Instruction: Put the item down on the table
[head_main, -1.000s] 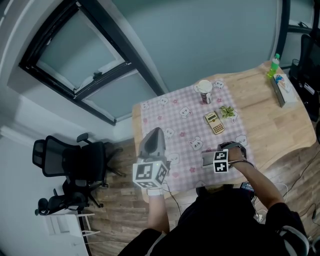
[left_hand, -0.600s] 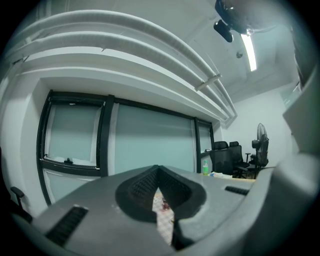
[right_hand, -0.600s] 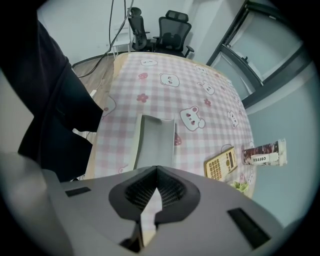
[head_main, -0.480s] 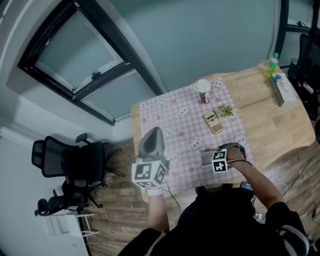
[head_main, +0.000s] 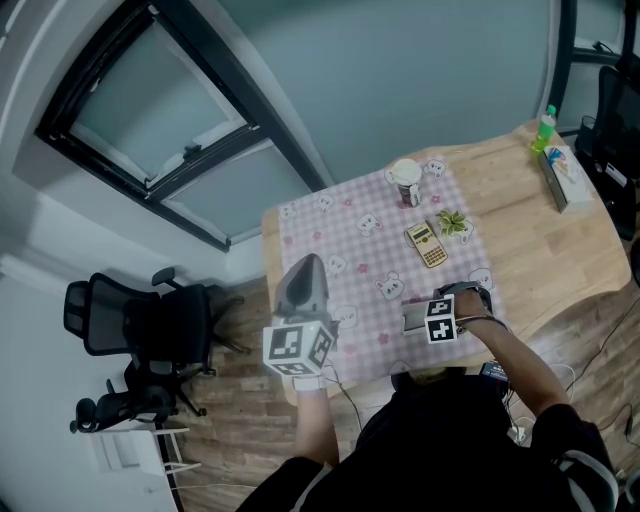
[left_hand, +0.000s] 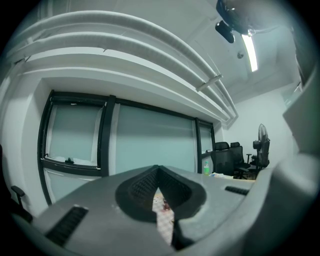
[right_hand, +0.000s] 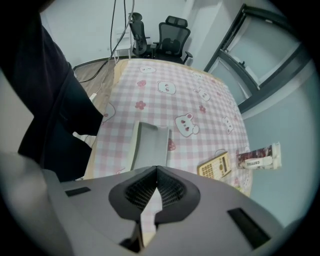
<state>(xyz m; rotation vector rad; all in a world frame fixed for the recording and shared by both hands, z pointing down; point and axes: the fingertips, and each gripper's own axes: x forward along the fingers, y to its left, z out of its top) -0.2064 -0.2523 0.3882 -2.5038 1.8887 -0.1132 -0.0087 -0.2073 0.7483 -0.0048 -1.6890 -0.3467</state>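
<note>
Left tongs (left_hand: 158, 171) together, right tongs (right_hand: 156, 171) together over grey item (right_hand: 150, 144), maybe touching, calculator (right_hand: 215, 165) beyond

Beyond the jaws of the right gripper (right_hand: 156, 169), to their right, the cup (right_hand: 257, 156) carries a white band seemingly printed "COFFEE", blurred. Nothing else reads.

Cool even daylight, fisheye edges dark
</note>
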